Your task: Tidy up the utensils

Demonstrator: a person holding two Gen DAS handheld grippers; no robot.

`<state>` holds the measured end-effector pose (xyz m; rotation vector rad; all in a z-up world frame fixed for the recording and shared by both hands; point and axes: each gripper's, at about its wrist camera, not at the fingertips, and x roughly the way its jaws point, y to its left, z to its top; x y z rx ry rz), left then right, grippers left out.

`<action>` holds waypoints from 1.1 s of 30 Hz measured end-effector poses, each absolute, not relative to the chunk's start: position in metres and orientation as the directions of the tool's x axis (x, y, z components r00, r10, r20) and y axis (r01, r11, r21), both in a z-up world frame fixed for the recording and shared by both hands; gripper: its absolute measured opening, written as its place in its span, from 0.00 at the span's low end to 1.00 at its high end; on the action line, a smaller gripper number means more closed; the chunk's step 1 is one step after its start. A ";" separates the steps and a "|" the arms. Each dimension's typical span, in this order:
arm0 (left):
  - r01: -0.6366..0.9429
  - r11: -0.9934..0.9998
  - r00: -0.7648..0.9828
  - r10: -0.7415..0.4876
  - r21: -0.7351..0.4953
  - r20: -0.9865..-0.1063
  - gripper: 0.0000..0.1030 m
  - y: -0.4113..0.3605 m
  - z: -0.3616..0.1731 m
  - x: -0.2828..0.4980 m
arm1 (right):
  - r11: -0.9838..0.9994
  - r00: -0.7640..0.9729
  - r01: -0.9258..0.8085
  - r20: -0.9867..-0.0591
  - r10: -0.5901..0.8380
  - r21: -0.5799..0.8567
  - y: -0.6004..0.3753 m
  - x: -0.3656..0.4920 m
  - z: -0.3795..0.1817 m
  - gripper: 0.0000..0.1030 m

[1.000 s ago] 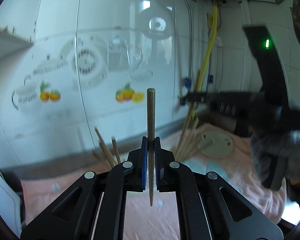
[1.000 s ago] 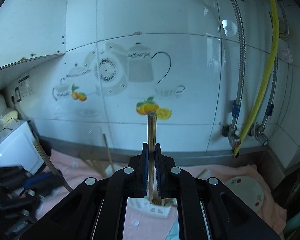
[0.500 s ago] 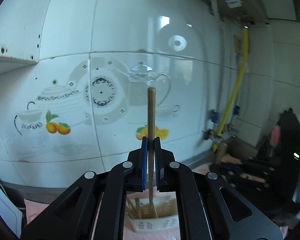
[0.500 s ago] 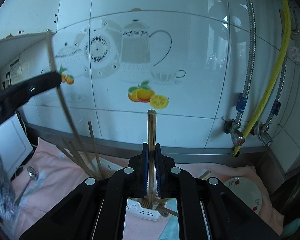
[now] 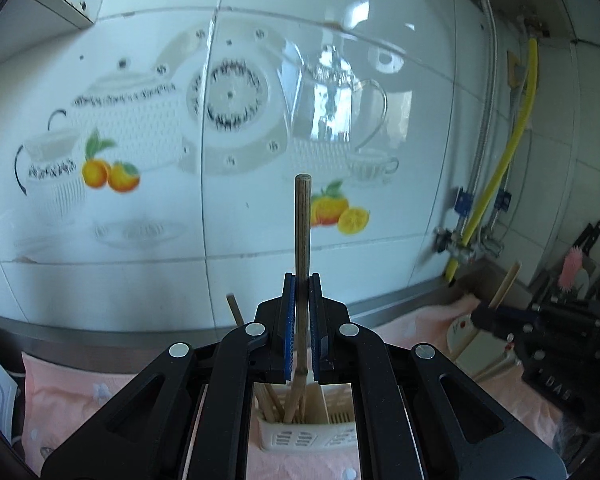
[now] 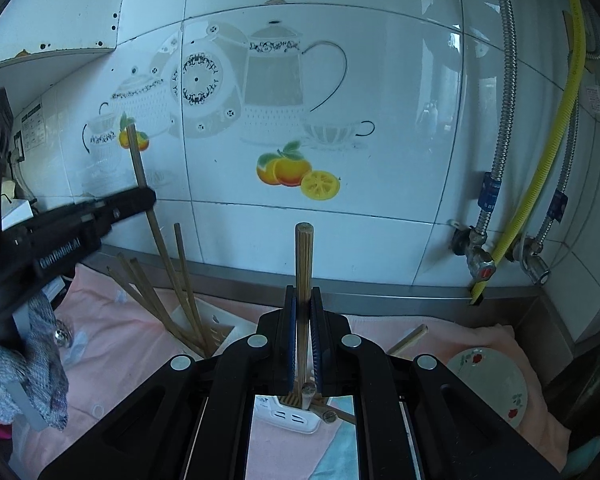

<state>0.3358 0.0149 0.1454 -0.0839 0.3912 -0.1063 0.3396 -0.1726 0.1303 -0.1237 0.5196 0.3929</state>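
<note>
My left gripper (image 5: 302,292) is shut on an upright wooden chopstick (image 5: 302,224). Its lower end dips into the white slotted holder (image 5: 288,438), among several other chopsticks. In the right wrist view the left gripper (image 6: 150,200) reaches in from the left, its chopstick (image 6: 138,164) slanting down into the holder (image 6: 220,328). My right gripper (image 6: 303,292) is shut on a second upright chopstick (image 6: 303,256), just right of the holder's near end (image 6: 288,416). In the left wrist view the right gripper (image 5: 480,316) shows at the right edge with its chopstick (image 5: 506,284).
A pink cloth (image 6: 112,344) covers the counter below a tiled wall. On it lie a small flowered plate (image 6: 496,384), a loose chopstick (image 6: 408,338) and a spoon (image 6: 62,332). Pipes and a yellow hose (image 6: 556,140) run down the right corner. A gloved hand (image 6: 28,360) holds the left tool.
My left gripper has swung over to the holder and dropped, bringing its chopstick's tip in among the others. The right gripper has sunk a little, still gripping its chopstick.
</note>
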 end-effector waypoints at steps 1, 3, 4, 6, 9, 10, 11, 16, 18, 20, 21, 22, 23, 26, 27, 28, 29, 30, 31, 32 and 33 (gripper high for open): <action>0.087 0.991 0.917 -0.119 -0.101 -0.381 0.05 0.015 0.142 0.335 | 0.918 0.796 -0.396 -0.506 0.334 -0.018 -0.172 0.339 0.130 0.06; 0.092 0.991 0.912 -0.124 -0.099 -0.391 0.05 0.015 0.138 0.335 | 0.916 0.794 -0.400 -0.507 0.334 -0.022 -0.171 0.339 0.130 0.06; 0.091 0.991 0.910 -0.121 -0.094 -0.397 0.05 0.014 0.135 0.334 | 0.916 0.794 -0.401 -0.507 0.335 -0.022 -0.170 0.338 0.130 0.06; 0.096 0.991 0.904 -0.127 -0.094 -0.408 0.06 0.014 0.132 0.335 | 0.916 0.793 -0.401 -0.510 0.332 -0.027 -0.169 0.338 0.130 0.06; 0.089 0.992 0.900 -0.118 -0.088 -0.420 0.06 0.015 0.128 0.335 | 0.916 0.794 -0.400 -0.509 0.331 -0.028 -0.169 0.336 0.131 0.06; 0.089 0.992 0.897 -0.119 -0.089 -0.427 0.06 0.015 0.127 0.335 | 0.916 0.795 -0.399 -0.509 0.331 -0.028 -0.169 0.336 0.131 0.06; 0.086 0.993 0.896 -0.115 -0.085 -0.429 0.06 0.015 0.127 0.335 | 0.917 0.796 -0.399 -0.507 0.331 -0.028 -0.169 0.335 0.132 0.07; 0.091 0.993 0.895 -0.117 -0.082 -0.430 0.07 0.016 0.128 0.330 | 0.917 0.798 -0.398 -0.507 0.327 -0.035 -0.169 0.332 0.135 0.07; 0.089 0.993 0.896 -0.114 -0.079 -0.429 0.07 0.017 0.129 0.328 | 0.918 0.799 -0.395 -0.506 0.324 -0.035 -0.169 0.331 0.136 0.07; 0.091 0.992 0.896 -0.118 -0.083 -0.428 0.09 0.017 0.131 0.326 | 0.920 0.802 -0.391 -0.503 0.322 -0.033 -0.171 0.329 0.138 0.08; 0.089 0.993 0.897 -0.116 -0.083 -0.427 0.11 0.018 0.131 0.324 | 0.920 0.803 -0.390 -0.502 0.323 -0.032 -0.172 0.327 0.139 0.09; 0.087 0.993 0.898 -0.114 -0.082 -0.425 0.15 0.019 0.132 0.323 | 0.921 0.804 -0.389 -0.500 0.322 -0.033 -0.172 0.326 0.140 0.11; 0.086 0.993 0.899 -0.112 -0.081 -0.424 0.18 0.020 0.133 0.321 | 0.922 0.806 -0.386 -0.498 0.319 -0.034 -0.173 0.325 0.141 0.13; 0.077 0.994 0.903 -0.102 -0.077 -0.418 0.23 0.023 0.134 0.313 | 0.924 0.811 -0.381 -0.494 0.314 -0.038 -0.175 0.319 0.144 0.20; 0.075 0.994 0.903 -0.100 -0.076 -0.417 0.24 0.024 0.135 0.311 | 0.924 0.812 -0.380 -0.492 0.314 -0.037 -0.176 0.317 0.145 0.22; 0.072 0.995 0.904 -0.097 -0.076 -0.417 0.30 0.024 0.136 0.308 | 0.925 0.813 -0.379 -0.491 0.314 -0.037 -0.176 0.316 0.146 0.24; 0.066 0.995 0.905 -0.092 -0.076 -0.415 0.36 0.026 0.136 0.305 | 0.926 0.815 -0.376 -0.489 0.312 -0.037 -0.177 0.313 0.147 0.27; 0.062 0.995 0.907 -0.088 -0.077 -0.412 0.37 0.027 0.137 0.302 | 0.927 0.817 -0.374 -0.486 0.310 -0.037 -0.178 0.311 0.149 0.29; 0.061 0.995 0.909 -0.088 -0.078 -0.408 0.37 0.028 0.138 0.299 | 0.927 0.818 -0.373 -0.484 0.310 -0.036 -0.179 0.308 0.150 0.30; 0.061 0.995 0.909 -0.088 -0.080 -0.407 0.41 0.029 0.139 0.296 | 0.928 0.819 -0.372 -0.482 0.311 -0.034 -0.180 0.306 0.151 0.32; 0.059 0.995 0.910 -0.087 -0.079 -0.406 0.44 0.030 0.139 0.293 | 0.928 0.820 -0.372 -0.481 0.312 -0.033 -0.180 0.304 0.151 0.35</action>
